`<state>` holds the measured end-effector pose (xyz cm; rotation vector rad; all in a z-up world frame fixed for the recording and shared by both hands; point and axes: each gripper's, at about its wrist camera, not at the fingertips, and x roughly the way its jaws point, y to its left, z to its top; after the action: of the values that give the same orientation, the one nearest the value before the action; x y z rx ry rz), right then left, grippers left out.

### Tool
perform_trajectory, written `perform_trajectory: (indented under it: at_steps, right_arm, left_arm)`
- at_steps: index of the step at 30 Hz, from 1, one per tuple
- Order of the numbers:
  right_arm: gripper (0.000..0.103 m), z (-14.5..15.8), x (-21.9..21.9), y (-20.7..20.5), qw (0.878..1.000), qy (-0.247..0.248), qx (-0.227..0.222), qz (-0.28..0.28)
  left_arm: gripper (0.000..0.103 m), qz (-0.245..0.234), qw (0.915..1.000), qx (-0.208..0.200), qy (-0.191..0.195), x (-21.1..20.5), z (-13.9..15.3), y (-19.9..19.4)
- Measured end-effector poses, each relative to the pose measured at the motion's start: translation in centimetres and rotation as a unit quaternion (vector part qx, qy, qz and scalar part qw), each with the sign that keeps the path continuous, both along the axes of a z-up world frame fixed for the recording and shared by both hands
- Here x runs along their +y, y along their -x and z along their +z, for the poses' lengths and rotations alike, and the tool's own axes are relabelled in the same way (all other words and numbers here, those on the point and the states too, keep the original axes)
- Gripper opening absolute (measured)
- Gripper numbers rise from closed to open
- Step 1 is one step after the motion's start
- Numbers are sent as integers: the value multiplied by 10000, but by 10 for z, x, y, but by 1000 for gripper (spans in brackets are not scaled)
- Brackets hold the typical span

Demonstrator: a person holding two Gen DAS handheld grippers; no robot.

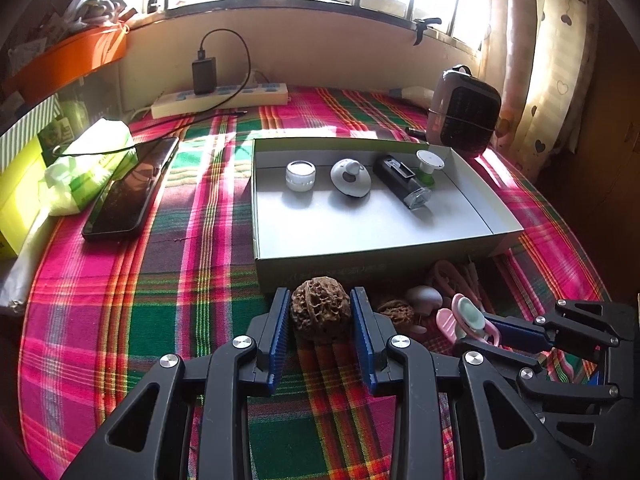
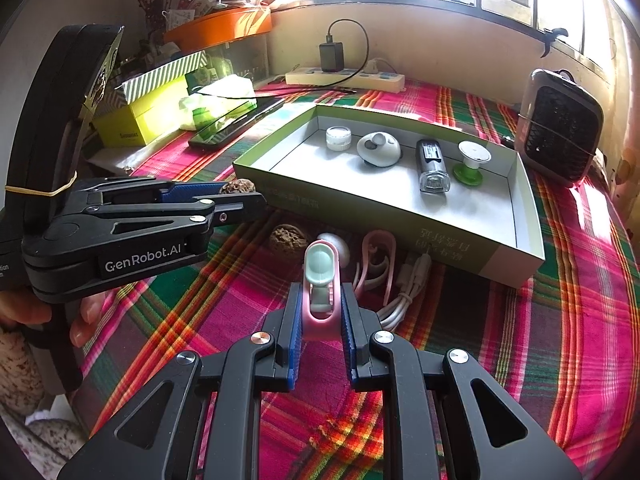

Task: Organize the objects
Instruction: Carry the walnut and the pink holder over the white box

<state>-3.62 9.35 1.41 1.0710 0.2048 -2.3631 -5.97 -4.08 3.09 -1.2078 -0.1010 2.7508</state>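
Note:
My left gripper (image 1: 320, 312) is shut on a brown walnut (image 1: 320, 310), held just before the near wall of the open cardboard box (image 1: 320, 270). It also shows in the right wrist view (image 2: 244, 194) with the walnut (image 2: 237, 186) at its tips. My right gripper (image 2: 320, 312) is shut on a pink clip with a mint pad (image 2: 320, 280); in the left wrist view the right gripper (image 1: 492, 330) sits at the right with the clip (image 1: 470, 318). The box (image 2: 400, 208) holds a white jar (image 2: 338, 138), a grey-white dome (image 2: 378, 149), a black-silver device (image 2: 432, 166) and a green-white spool (image 2: 471, 164).
On the plaid cloth before the box lie a second walnut (image 2: 288, 240), a white round piece (image 2: 334, 246), a pink hook (image 2: 378, 260) and a white cable (image 2: 408, 284). A phone (image 1: 128, 192), tissue pack (image 1: 92, 168), power strip (image 1: 220, 98) and small heater (image 1: 464, 112) stand around.

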Motion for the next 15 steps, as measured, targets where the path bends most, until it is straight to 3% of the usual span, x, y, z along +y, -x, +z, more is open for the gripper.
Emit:
perform_trajectory:
  at_steps: [15]
  right_arm:
    - [18, 18, 2, 8, 9994, 330, 13, -91]
  left_arm:
    - [28, -41, 9998, 199, -58, 0, 17, -5]
